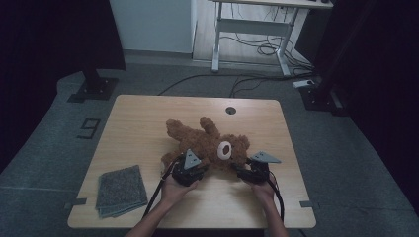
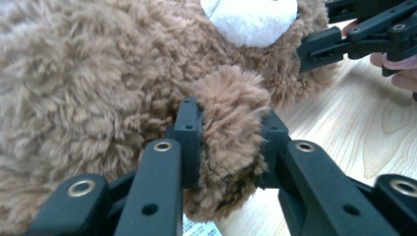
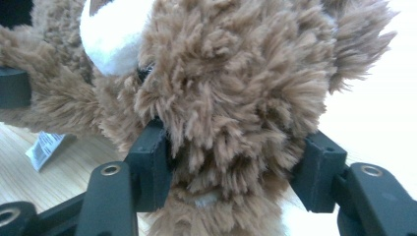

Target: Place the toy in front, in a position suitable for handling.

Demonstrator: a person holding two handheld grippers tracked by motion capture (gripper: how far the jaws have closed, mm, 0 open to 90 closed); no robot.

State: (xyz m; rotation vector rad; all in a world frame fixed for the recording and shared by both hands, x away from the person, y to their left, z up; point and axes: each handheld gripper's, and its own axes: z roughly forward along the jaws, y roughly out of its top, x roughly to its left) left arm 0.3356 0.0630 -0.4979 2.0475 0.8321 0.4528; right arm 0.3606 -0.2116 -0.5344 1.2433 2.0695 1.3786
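A brown teddy bear point(image 1: 207, 140) lies on its back in the middle of the wooden table point(image 1: 138, 128), white muzzle point(image 1: 225, 149) up. My left gripper point(image 1: 196, 167) sits at the bear's near side. In the left gripper view, that gripper point(image 2: 228, 142) is shut on a furry limb point(image 2: 231, 113) of the bear. My right gripper point(image 1: 241, 169) is at the bear's head. In the right gripper view, its jaws point(image 3: 236, 172) press into a thick tuft of the head point(image 3: 236, 83) from both sides. The right gripper point(image 2: 314, 49) also appears beside the muzzle point(image 2: 251, 19).
A folded grey cloth point(image 1: 121, 190) lies near the table's front left corner. A cable hole point(image 1: 230, 110) sits at the far edge. A white label point(image 3: 46, 147) hangs from the bear. Behind the table are a white desk frame point(image 1: 257, 29), floor cables and a black stand base point(image 1: 94, 89).
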